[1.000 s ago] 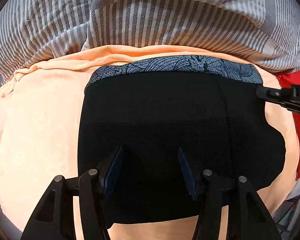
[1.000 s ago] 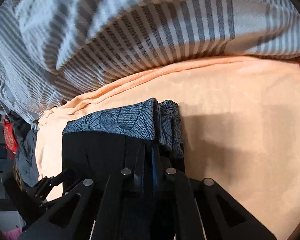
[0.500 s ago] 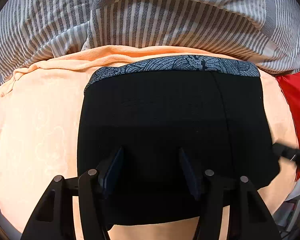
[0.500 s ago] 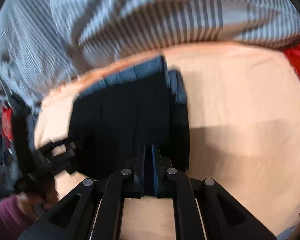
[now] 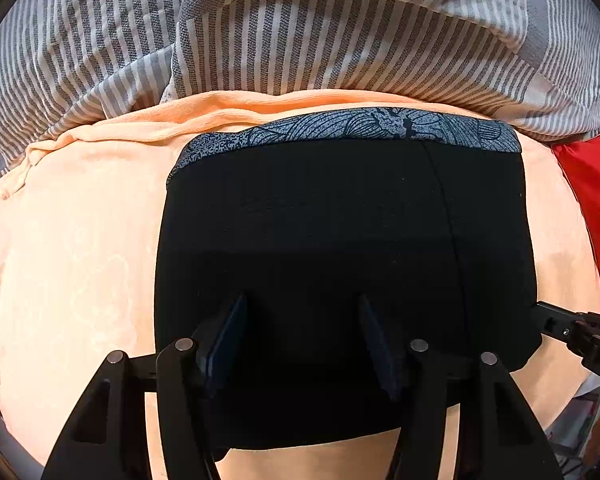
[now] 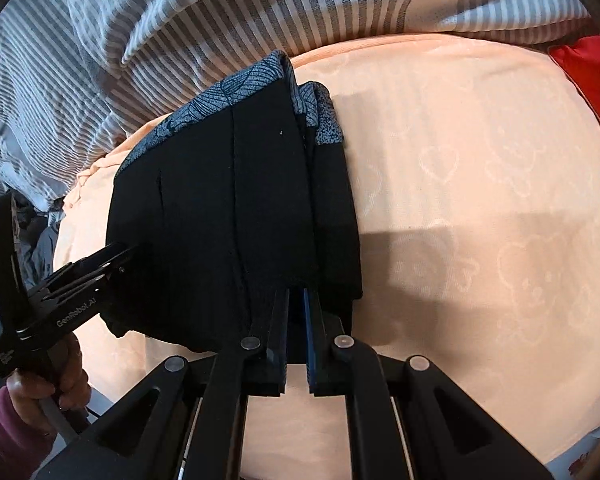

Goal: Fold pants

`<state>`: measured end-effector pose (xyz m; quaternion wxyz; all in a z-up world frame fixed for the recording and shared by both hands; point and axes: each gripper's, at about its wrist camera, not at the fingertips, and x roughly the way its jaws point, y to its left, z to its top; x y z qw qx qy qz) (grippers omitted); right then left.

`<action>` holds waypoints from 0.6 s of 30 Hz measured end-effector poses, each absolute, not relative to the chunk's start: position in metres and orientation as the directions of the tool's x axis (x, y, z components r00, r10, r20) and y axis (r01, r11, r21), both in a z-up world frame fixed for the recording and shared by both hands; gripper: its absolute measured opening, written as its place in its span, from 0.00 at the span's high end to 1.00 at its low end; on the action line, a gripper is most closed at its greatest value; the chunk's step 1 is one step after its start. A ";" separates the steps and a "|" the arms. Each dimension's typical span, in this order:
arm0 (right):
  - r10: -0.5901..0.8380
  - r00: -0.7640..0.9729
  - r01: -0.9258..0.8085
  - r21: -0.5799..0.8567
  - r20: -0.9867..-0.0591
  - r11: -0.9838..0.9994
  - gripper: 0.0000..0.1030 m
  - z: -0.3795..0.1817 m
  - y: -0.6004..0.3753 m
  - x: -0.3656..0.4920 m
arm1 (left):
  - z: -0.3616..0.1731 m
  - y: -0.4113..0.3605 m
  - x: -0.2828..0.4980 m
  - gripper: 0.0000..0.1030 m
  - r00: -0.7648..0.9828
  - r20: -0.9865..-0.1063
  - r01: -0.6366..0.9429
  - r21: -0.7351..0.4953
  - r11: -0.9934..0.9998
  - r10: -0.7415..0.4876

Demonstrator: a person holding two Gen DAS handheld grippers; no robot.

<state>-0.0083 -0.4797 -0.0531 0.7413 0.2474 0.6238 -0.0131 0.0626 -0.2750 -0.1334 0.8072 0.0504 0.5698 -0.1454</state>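
Pants folded to a compact black block on the peach sheet, both grippers at its near edge.

Left to right: the left gripper stands over the near half of the pants, jaws about half open, pads apart above the cloth and gripping nothing. The right gripper sits at the near right corner, jaws pressed almost together; whether they pinch a layer, I cannot tell. Risk, as I judge it: if that corner is caught, pulling away would drag the stacked layers and open the fold, since the right edge already shows offset layers. Edges: the patterned waistband lies just beside the striped blanket, so little room there. Bare peach sheet runs wide on the right, and a red cloth lies beyond.
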 end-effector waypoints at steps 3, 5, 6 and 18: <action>0.287 0.233 0.325 0.353 -0.929 0.877 0.93 -0.053 -0.479 -0.009 | -0.133 -0.275 0.063 0.42 0.309 -0.935 0.292 -0.082 0.953 -0.175; 0.290 0.236 0.332 0.357 -0.928 0.873 0.93 -0.053 -0.479 -0.010 | -0.133 -0.275 0.063 0.42 0.307 -0.936 0.290 -0.081 0.953 -0.173; 0.292 0.236 0.336 0.360 -0.927 0.870 0.93 -0.053 -0.479 -0.010 | -0.133 -0.275 0.063 0.42 0.305 -0.936 0.289 -0.082 0.954 -0.173; 0.297 0.206 0.364 0.355 -0.932 0.861 0.87 -0.051 -0.483 -0.024 | -0.133 -0.276 0.065 0.42 0.300 -0.941 0.289 -0.068 0.955 -0.158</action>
